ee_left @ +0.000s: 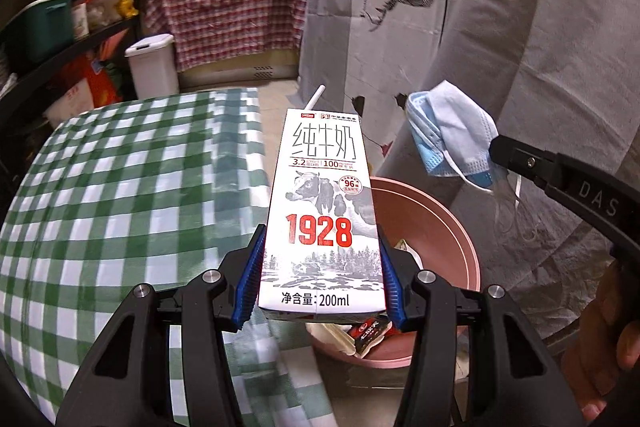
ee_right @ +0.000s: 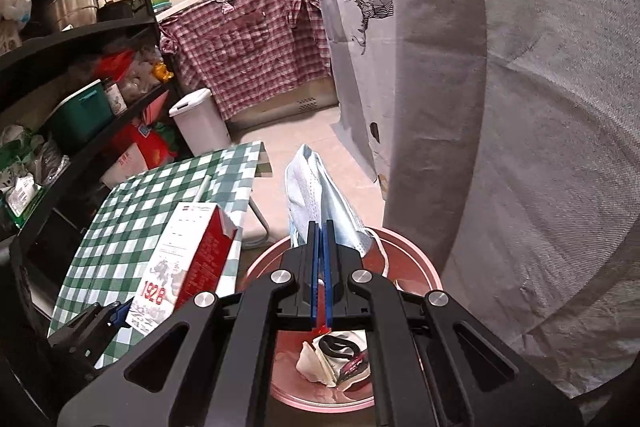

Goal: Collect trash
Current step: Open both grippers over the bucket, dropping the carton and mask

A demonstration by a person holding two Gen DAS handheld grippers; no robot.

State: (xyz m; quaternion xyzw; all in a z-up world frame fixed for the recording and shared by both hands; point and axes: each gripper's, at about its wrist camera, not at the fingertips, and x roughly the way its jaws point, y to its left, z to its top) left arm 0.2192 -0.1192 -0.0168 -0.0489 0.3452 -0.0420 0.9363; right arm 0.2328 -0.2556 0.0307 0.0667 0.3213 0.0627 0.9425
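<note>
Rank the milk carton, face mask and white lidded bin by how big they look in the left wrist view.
1. Milk carton, though nearness inflates it.
2. Face mask.
3. White lidded bin, which sits farthest, so its real size is unsure.

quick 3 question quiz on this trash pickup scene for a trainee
1. True or false: the left gripper holds a milk carton.
2. What does the right gripper pinch: A a face mask, B a spoon, C a sock?
3. Fill in: wrappers already lie in the pink ____.

Key: 1 true; 2 A; 3 bin.
</note>
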